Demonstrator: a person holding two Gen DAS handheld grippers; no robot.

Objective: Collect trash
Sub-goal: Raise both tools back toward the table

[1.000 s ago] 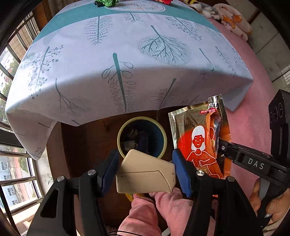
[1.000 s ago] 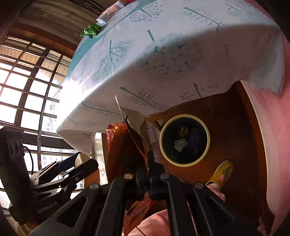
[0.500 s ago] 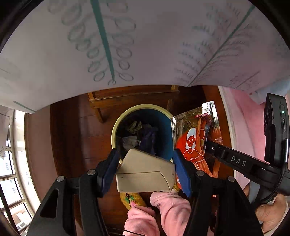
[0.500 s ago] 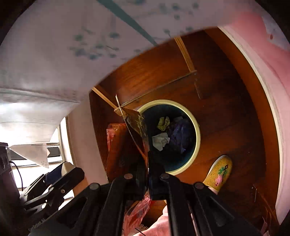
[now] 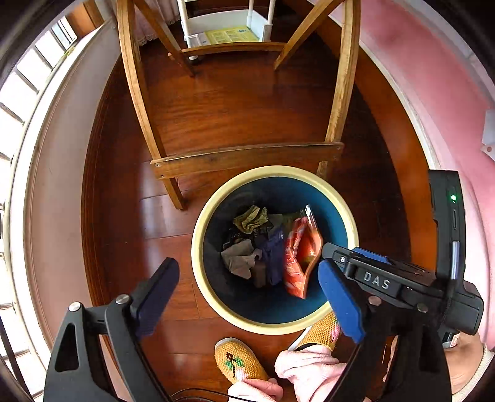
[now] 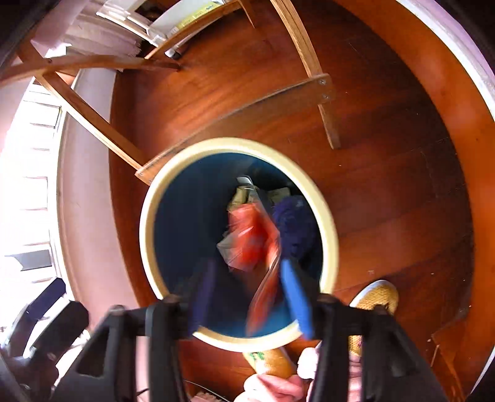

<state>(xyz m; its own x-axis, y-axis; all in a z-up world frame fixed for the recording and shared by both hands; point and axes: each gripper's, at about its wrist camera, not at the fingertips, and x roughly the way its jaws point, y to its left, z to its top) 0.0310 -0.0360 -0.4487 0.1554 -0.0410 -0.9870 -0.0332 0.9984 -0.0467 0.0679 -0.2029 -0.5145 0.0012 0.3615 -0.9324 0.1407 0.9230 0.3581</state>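
Observation:
A round bin (image 5: 198,247) with a cream rim and dark blue inside stands on the wooden floor, holding several crumpled scraps (image 5: 247,241). My left gripper (image 5: 247,297) hangs over its near edge, jaws opening, nothing between them; the beige packet is out of sight. An orange snack bag (image 5: 298,253) stands inside the bin at the tip of my right gripper (image 5: 343,253). In the blurred right wrist view the right gripper (image 6: 247,293) is opening over the bin (image 6: 145,228). The orange bag (image 6: 253,235) slips down loosely beside the blue right pad (image 6: 294,297).
A wooden table frame with a crossbar (image 5: 244,157) stands just behind the bin. A white cart (image 5: 222,24) is farther back. The person's yellow slippers (image 5: 238,361) and pink trouser leg (image 5: 309,365) are at the bin's near side. Windows run along the left, a pink wall on the right.
Both grippers have dropped from tabletop height to just above the bin. The left let go of the beige packet, now gone from its jaws. The right has opened off the orange bag.

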